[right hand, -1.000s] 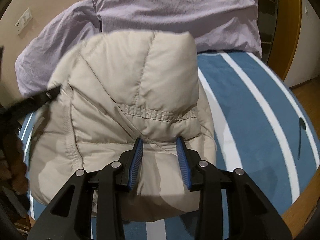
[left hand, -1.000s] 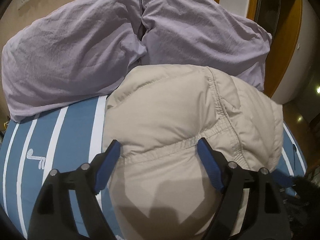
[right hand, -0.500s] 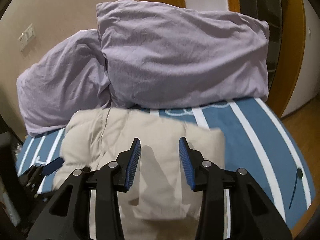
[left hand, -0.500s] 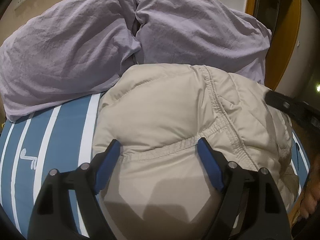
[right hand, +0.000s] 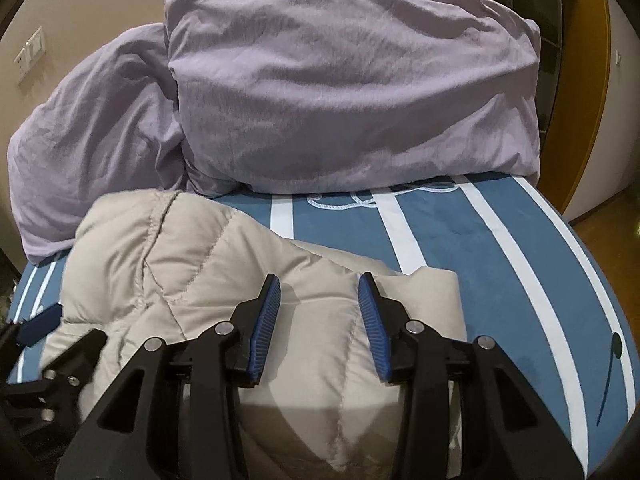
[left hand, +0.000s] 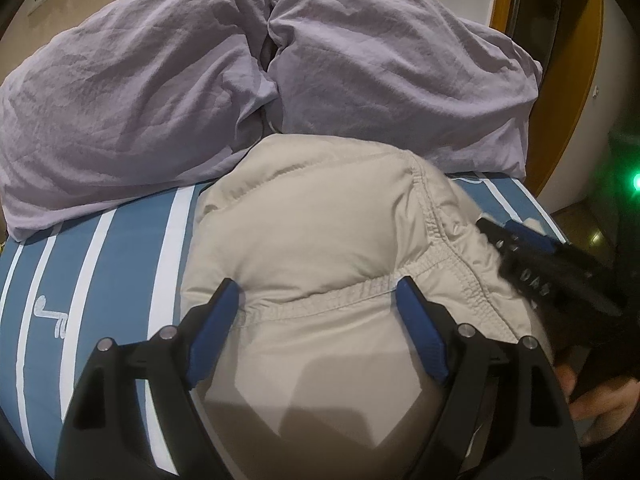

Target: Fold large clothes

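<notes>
A beige quilted jacket (left hand: 320, 208) lies folded in a bundle on the blue and white striped bed cover (left hand: 120, 248). My left gripper (left hand: 317, 284) stands wide open over its near part, one finger on each side of a stitched seam, not pinching any fabric. In the right wrist view the jacket (right hand: 180, 256) lies flat, one folded edge reaching to the right. My right gripper (right hand: 320, 278) hovers over that fold, its jaws partly apart and nothing caught between them. The right gripper (left hand: 500, 226) also shows at the jacket's right edge in the left wrist view.
Two lilac pillows (left hand: 120, 92) (left hand: 400, 72) lean against the wall just behind the jacket. A person's hand (left hand: 600, 400) shows at the right. Bare striped cover (right hand: 480, 248) runs to the bed's right edge, with a wooden door frame (right hand: 580, 80) beyond.
The jacket flap that stood raised in front of the right gripper now lies flat on the bundle. The right gripper has come into the left wrist view. The left gripper has kept still.
</notes>
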Tool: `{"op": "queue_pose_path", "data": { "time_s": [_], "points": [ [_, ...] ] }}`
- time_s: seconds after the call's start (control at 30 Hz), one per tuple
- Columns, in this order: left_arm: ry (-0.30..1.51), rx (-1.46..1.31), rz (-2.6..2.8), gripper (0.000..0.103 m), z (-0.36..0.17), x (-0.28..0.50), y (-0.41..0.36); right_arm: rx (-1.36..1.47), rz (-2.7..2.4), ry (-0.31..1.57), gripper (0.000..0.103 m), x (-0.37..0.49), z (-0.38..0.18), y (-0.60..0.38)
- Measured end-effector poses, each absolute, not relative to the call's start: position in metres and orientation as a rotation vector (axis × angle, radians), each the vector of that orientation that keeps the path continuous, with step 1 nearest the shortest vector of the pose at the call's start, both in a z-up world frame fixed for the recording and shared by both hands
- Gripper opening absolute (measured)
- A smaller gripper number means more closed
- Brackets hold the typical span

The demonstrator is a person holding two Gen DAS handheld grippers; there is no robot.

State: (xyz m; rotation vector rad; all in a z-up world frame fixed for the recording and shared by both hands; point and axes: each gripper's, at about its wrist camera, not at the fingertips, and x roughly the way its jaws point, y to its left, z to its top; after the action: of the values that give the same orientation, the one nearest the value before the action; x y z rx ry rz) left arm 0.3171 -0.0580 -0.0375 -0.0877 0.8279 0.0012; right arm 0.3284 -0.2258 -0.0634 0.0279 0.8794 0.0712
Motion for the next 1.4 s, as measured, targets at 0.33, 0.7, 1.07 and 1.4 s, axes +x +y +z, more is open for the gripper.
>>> {"op": "queue_pose_path", "data": {
  "time_s": [0.33, 0.7, 1.07, 1.4],
  "points": [
    [0.795, -0.134, -0.023, 0.081, -0.005, 0.328, -0.055, 0.044, 0.059, 0.870, 0.043, 0.322, -0.079, -0.231],
    [0.811, -0.016, 0.032, 0.089, -0.032, 0.344, -0.067, 0.046, 0.052, 0.858, 0.044, 0.321, -0.081, -0.230],
    [0.804, -0.062, 0.026, 0.096, -0.050, 0.347, -0.057, 0.037, 0.051, 0.854, 0.045, 0.323, -0.083, -0.229],
    [0.801, -0.096, 0.019, 0.099, -0.060, 0.350, -0.052, 0.032, 0.054, 0.853, 0.046, 0.325, -0.086, -0.229]
  ]
}}
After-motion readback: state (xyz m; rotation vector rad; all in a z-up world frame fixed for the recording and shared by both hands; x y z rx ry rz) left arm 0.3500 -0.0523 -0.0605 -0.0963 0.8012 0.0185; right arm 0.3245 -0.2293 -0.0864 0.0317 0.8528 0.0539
